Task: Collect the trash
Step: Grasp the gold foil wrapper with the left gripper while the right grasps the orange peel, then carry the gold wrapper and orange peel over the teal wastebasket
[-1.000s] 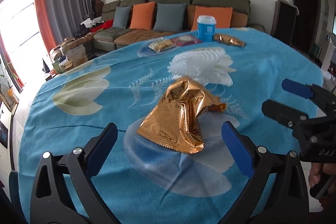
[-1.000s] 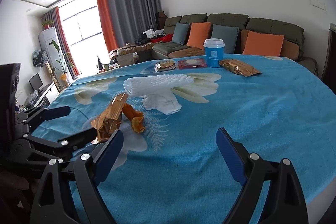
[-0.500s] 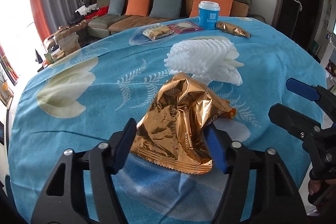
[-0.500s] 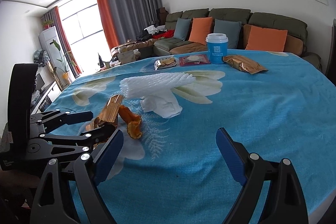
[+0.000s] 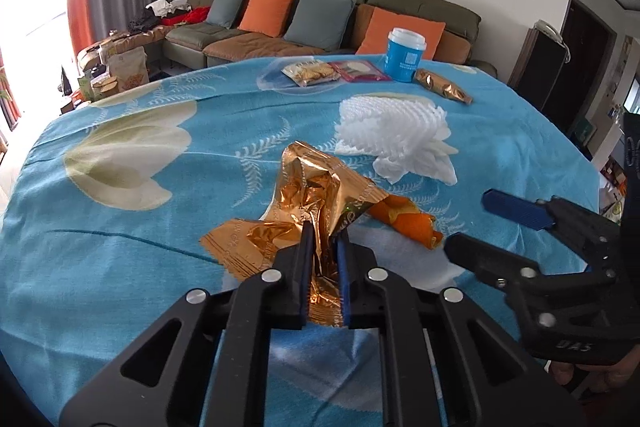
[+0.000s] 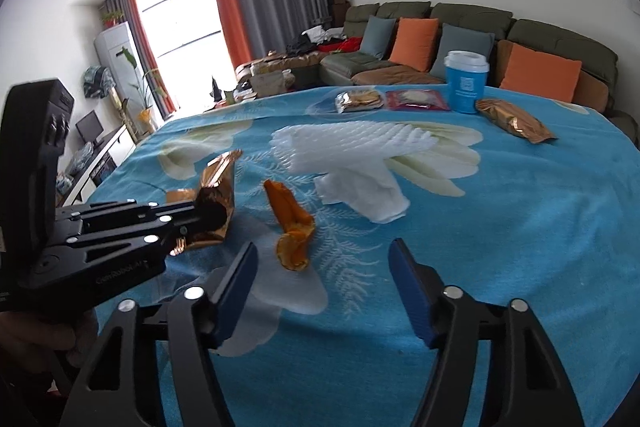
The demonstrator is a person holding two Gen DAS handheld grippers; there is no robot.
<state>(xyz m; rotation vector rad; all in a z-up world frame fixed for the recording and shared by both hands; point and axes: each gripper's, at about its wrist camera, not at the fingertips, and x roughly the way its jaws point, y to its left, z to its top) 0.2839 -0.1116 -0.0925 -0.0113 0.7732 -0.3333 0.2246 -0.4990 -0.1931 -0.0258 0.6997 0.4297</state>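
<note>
My left gripper (image 5: 323, 233) is shut on a crumpled gold foil wrapper (image 5: 312, 187) in the middle of the blue flowered tablecloth (image 5: 120, 247); the wrapper also shows in the right wrist view (image 6: 214, 187). An orange peel (image 5: 408, 217) lies just right of the wrapper, in front of my open, empty right gripper (image 6: 324, 267), where it shows again (image 6: 292, 227). White foam netting on a crumpled tissue (image 5: 394, 137) lies behind it.
At the far side of the table stand a blue cup with a white lid (image 5: 404, 55), a clear snack pack (image 5: 310, 73), a red packet (image 5: 360, 71) and another gold wrapper (image 5: 442, 87). A sofa (image 5: 332, 15) stands behind the table.
My left gripper has moved forward and closed on the gold wrapper, crumpling it and baring the orange peel. My right gripper has moved closer to the peel, still open.
</note>
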